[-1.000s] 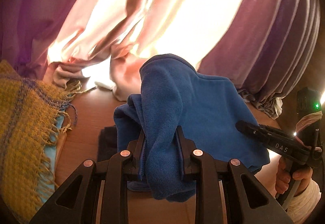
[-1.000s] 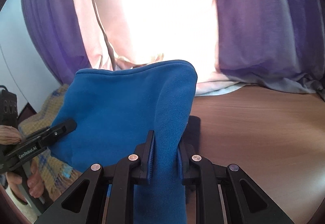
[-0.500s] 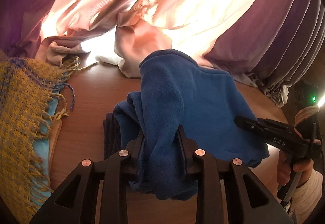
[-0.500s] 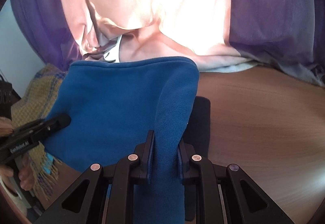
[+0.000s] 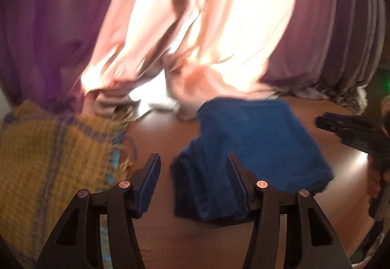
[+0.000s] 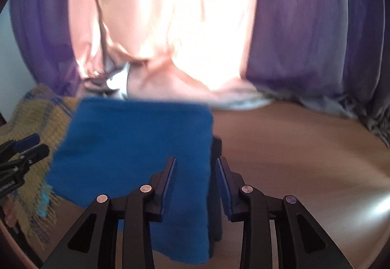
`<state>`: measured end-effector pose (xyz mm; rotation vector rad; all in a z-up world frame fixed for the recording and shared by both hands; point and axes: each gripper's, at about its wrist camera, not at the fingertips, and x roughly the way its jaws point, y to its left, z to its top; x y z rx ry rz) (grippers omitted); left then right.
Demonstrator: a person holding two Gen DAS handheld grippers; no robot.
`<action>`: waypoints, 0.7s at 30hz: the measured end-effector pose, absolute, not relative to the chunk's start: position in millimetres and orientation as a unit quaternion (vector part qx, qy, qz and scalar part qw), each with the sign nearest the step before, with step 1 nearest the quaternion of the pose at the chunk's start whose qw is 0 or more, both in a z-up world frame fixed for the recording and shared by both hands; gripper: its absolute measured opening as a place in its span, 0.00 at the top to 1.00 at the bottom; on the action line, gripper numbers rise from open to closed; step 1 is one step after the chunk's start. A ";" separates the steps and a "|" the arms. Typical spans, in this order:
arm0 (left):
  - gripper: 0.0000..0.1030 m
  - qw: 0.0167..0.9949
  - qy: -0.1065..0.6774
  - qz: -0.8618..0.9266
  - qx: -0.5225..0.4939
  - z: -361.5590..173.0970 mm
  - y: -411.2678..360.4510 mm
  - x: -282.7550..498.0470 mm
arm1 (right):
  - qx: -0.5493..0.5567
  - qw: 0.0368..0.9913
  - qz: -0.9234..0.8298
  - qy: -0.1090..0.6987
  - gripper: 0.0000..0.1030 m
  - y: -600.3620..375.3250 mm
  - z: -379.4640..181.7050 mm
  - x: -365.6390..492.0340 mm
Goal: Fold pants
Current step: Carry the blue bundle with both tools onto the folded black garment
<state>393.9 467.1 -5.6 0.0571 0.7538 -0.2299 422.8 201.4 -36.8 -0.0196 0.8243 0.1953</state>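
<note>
- Pink curtains (image 5: 195, 32), lit from behind, hung between purple ones (image 6: 304, 32) and bunched on the far edge of a wooden table (image 6: 292, 147); both views were smeared by motion.
- A mustard woven blanket (image 5: 48, 159) with blue stripes and a fringe lay at the table's left side.
- The blue fleece pants (image 5: 256, 147) lay folded in a stack on the table, near the curtain hem and just right of the blanket, with a darker layer showing at the bottom edge.
- The left gripper (image 5: 192, 176) had just been opening; its jaws stood wide, and only the right finger overlapped the stack's left edge.
- The right gripper (image 6: 195, 181) had also just been opening; the cloth's right edge lay between its parted jaws, and neither pad pressed on it.
</note>
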 end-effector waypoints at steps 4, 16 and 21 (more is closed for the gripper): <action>0.72 0.921 0.351 -0.168 0.028 -2.4 451.4 406.0 | -0.010 0.916 0.116 0.384 0.68 201.6 -26.5 438.4; 0.71 0.896 0.409 -0.173 0.025 -44.4 446.6 458.6 | 0.004 0.882 0.125 0.455 0.68 203.6 -75.3 490.1; 0.61 0.901 0.403 -0.157 0.039 -39.3 451.0 447.6 | -0.006 0.880 0.118 0.460 0.68 202.7 -77.5 491.4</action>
